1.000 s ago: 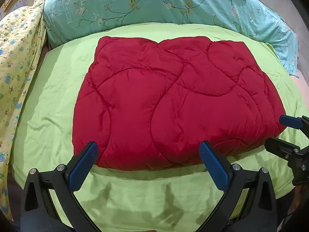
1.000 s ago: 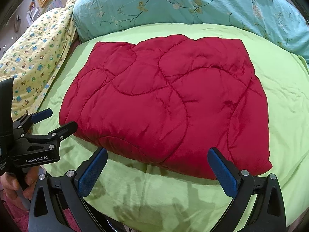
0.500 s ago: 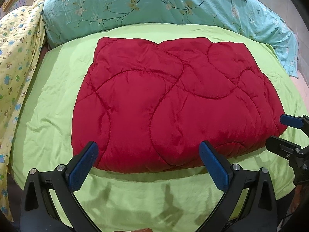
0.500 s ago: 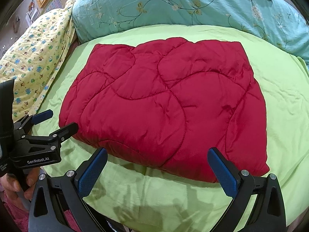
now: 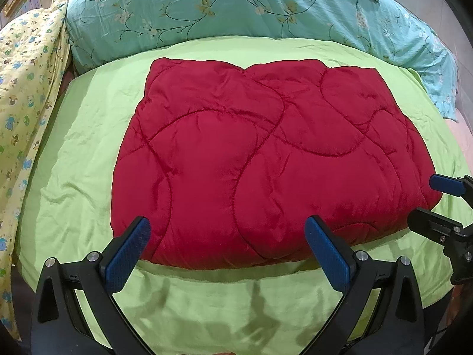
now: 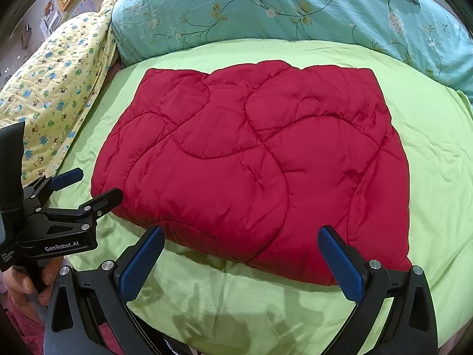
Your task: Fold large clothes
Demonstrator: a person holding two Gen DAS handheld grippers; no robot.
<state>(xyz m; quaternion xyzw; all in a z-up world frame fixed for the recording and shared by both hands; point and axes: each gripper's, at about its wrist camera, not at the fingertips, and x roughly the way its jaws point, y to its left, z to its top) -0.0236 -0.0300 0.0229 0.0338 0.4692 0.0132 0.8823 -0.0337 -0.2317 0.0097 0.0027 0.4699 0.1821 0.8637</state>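
Both hand-held grippers, left (image 5: 226, 247) and right (image 6: 241, 256), gape empty at six o'clock; best pinch the puffy red quilted garment (image 5: 266, 159) near corners together, lifting evenly.

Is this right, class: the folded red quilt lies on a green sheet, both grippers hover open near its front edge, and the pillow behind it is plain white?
One detail is wrong. The pillow is teal with a flower print, not plain white; the left wrist view shows it. The rest holds: the quilt lies folded on the green sheet, and the left gripper and right gripper hover with jaws open.
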